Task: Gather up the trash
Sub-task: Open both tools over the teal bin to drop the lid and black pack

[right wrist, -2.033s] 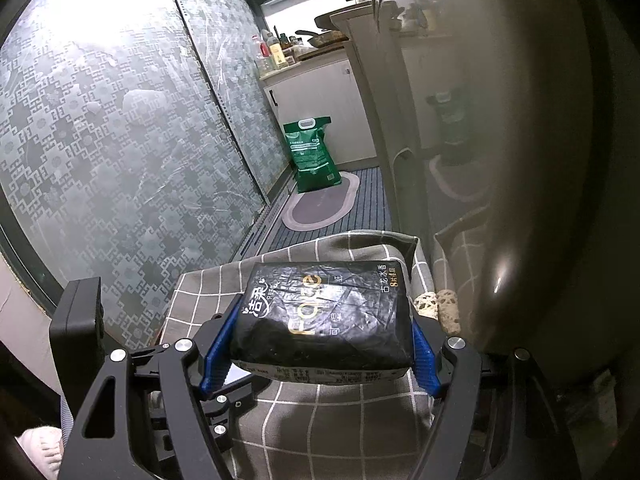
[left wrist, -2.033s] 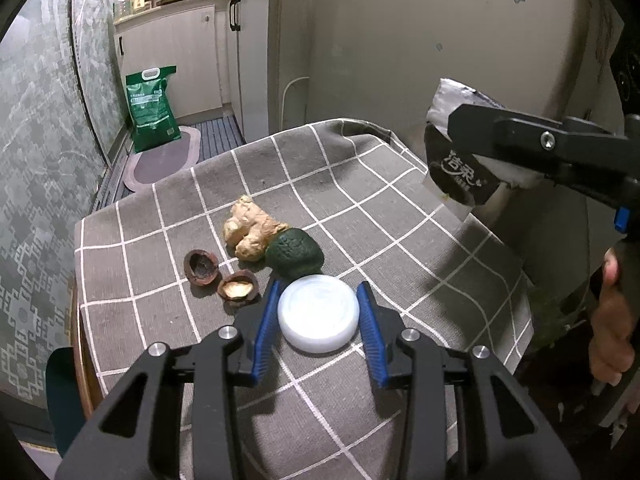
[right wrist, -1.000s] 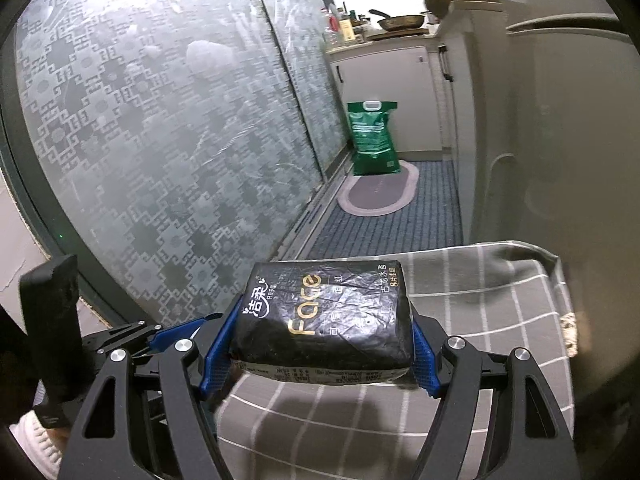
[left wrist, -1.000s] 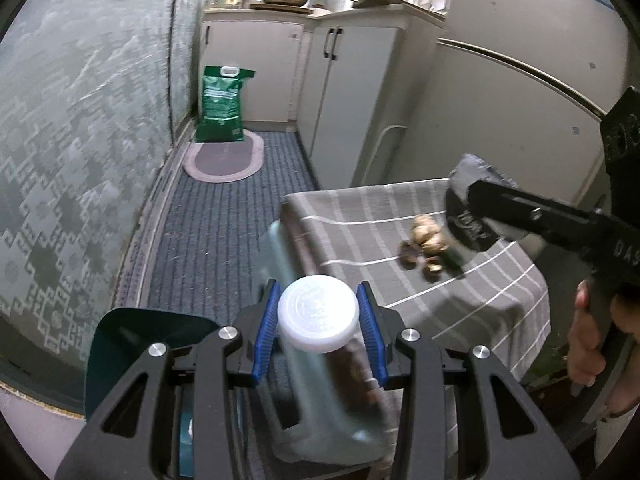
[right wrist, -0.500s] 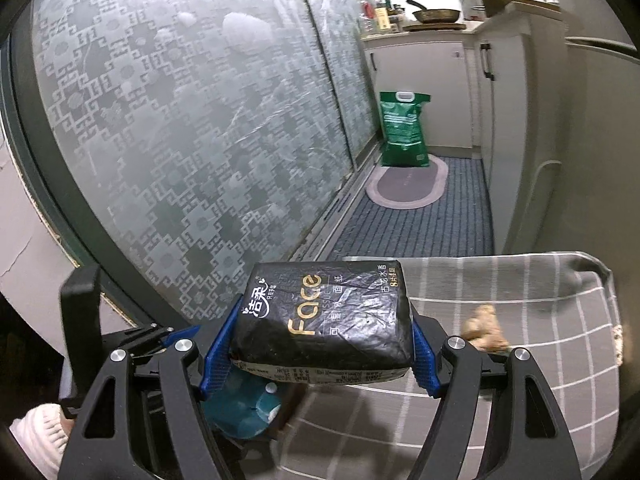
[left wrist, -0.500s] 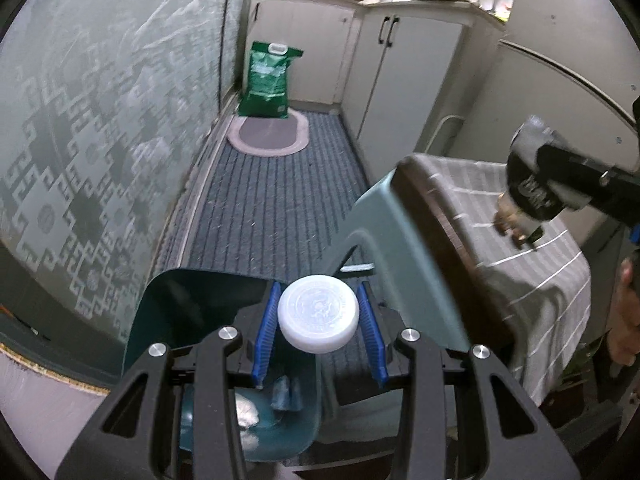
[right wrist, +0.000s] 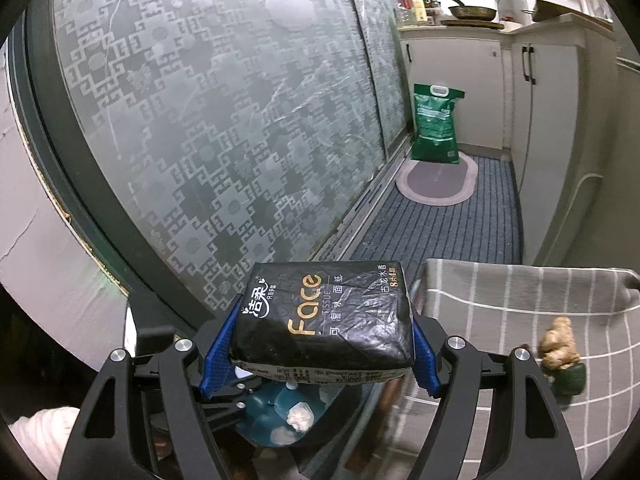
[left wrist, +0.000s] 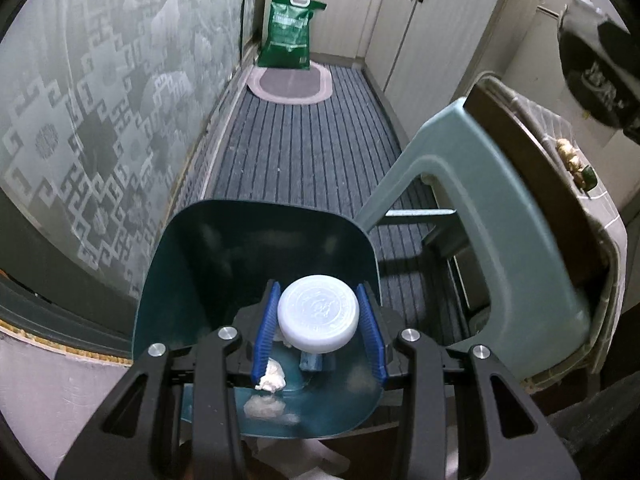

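My left gripper (left wrist: pixel 318 332) is shut on a round white plastic lid (left wrist: pixel 318 317) and holds it over the open dark teal trash bin (left wrist: pixel 192 280). White crumpled scraps (left wrist: pixel 270 378) lie on the bin's floor. My right gripper (right wrist: pixel 320 340) is shut on a black "Face" tissue packet (right wrist: pixel 324 316), held above the bin (right wrist: pixel 276 412), which shows below it. The packet also shows at the upper right of the left wrist view (left wrist: pixel 596 76).
A teal plastic stool (left wrist: pixel 500 232) under a grey checked cloth (right wrist: pixel 520 304) stands right of the bin. Ginger (right wrist: pixel 558 346) and a dark green piece (right wrist: pixel 572 378) lie on the cloth. Frosted sliding glass (right wrist: pixel 200 140) is on the left. A green sack (left wrist: pixel 290 32) stands far back.
My left gripper carried the white lid off the cloth, swung left and down, and now holds it over the bin. My right gripper moved left with the packet.
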The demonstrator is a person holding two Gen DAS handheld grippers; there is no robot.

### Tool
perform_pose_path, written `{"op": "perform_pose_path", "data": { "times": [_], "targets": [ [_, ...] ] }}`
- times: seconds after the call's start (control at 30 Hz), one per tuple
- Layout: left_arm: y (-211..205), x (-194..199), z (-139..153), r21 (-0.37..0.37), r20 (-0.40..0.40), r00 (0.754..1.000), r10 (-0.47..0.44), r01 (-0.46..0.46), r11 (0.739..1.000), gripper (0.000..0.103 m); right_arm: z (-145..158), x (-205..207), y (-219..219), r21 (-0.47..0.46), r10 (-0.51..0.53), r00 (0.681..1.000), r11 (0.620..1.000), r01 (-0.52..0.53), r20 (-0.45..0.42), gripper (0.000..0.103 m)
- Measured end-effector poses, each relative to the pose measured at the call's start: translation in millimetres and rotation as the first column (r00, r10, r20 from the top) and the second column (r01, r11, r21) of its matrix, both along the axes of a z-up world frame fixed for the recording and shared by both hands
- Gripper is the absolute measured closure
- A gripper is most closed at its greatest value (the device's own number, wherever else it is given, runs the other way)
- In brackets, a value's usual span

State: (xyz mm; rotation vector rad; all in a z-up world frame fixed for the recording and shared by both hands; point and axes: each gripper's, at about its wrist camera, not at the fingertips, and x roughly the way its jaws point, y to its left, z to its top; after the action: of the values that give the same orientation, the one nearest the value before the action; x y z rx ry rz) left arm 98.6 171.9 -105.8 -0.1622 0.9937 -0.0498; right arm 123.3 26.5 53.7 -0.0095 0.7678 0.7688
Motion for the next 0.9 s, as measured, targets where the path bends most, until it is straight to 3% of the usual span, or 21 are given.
{"op": "perform_pose_path", "data": {
  "times": [0.2, 0.5, 0.9],
  "targets": [
    [9, -9, 5, 0.001, 0.019, 1.000, -0.001, 0.001, 1.000, 0.058, -10, -4, 28, -0.031, 0.037, 0.999, 0.999, -0.037, -0.014, 0.029],
    [36, -32, 39, 0.020, 0.115, 0.991, 0.062, -0.065, 0.998, 0.069, -32, -9, 64, -0.075, 0.076, 0.995, 0.994, -0.080, -0.057, 0.030],
    [57, -66, 88, 0.033, 0.262, 0.957, 0.123, -0.137, 0.990, 0.083, -70, -16, 100, -0.161, 0.116, 0.988, 0.978, -0.131, -0.102, 0.030]
  ]
}}
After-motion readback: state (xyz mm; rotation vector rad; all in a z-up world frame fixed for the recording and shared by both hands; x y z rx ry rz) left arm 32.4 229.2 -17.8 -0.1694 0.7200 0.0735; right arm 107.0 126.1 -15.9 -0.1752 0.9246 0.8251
